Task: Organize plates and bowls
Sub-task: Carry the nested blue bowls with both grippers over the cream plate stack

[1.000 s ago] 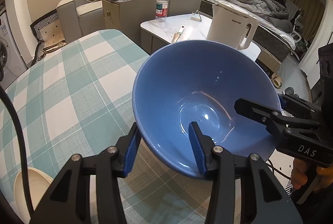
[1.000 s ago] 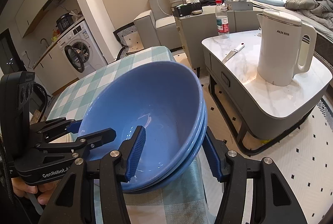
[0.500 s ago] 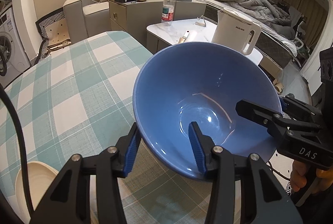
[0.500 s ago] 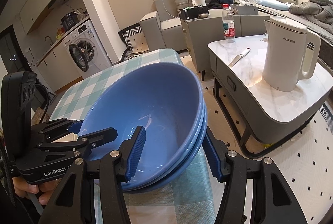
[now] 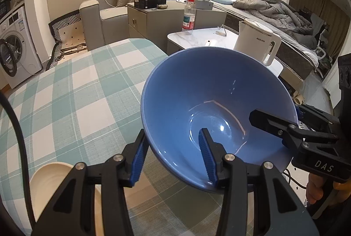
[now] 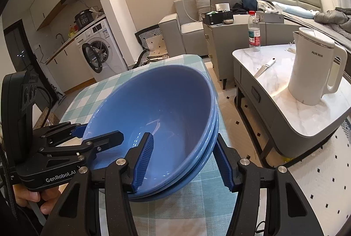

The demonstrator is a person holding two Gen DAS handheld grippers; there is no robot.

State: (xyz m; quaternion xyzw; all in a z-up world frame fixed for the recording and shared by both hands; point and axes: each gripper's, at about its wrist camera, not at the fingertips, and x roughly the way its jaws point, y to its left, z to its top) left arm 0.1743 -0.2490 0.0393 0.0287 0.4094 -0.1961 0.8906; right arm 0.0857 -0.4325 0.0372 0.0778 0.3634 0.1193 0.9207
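Observation:
A stack of nested blue bowls (image 5: 210, 104) is held tilted just above the checked tablecloth (image 5: 65, 104); it also shows in the right wrist view (image 6: 166, 117), where three rims show. My left gripper (image 5: 173, 155) is shut on the near rim, one finger inside and one outside. My right gripper (image 6: 184, 161) is shut on the opposite rim the same way; it shows in the left wrist view (image 5: 285, 126). A cream plate (image 5: 54, 183) lies on the table at the lower left, partly hidden by my left gripper.
The table edge runs right beside the bowls. Beyond it stands a low marble table (image 6: 285, 91) with a white kettle (image 6: 313, 71), a water bottle (image 6: 254, 32) and a knife (image 6: 265, 67). A sofa and a washing machine (image 6: 96, 56) stand farther back.
Both grippers and the bowl stack have shifted slightly, with more of the tablecloth and the cream plate coming into the left wrist view. Both grips are unchanged.

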